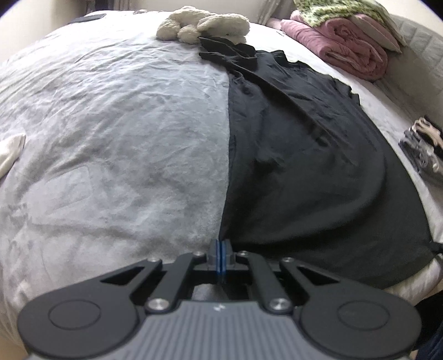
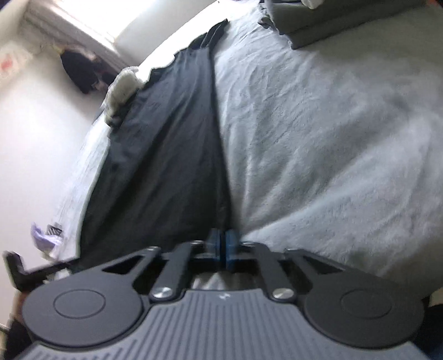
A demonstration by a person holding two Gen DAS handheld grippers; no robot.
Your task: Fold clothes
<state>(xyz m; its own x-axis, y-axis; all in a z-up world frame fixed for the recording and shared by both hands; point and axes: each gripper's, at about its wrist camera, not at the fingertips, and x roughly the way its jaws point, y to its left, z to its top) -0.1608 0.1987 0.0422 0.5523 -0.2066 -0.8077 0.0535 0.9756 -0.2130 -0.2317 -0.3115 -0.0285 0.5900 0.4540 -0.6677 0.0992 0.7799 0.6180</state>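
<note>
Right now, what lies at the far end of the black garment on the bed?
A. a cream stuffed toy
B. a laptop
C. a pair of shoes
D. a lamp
A: in the left wrist view a cream stuffed toy lies at the far end of the black garment.

Both wrist views sit low and close over the bed (image 1: 110,124), each looking forward along its tool. They share the black garment (image 1: 304,166) and grey bedcover (image 2: 332,138).

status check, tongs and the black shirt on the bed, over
Left tongs shut on black shirt edge. Right tongs shut on its edge too. Shirt lies long on grey bedsheet. Plush toy touches far end.
</note>
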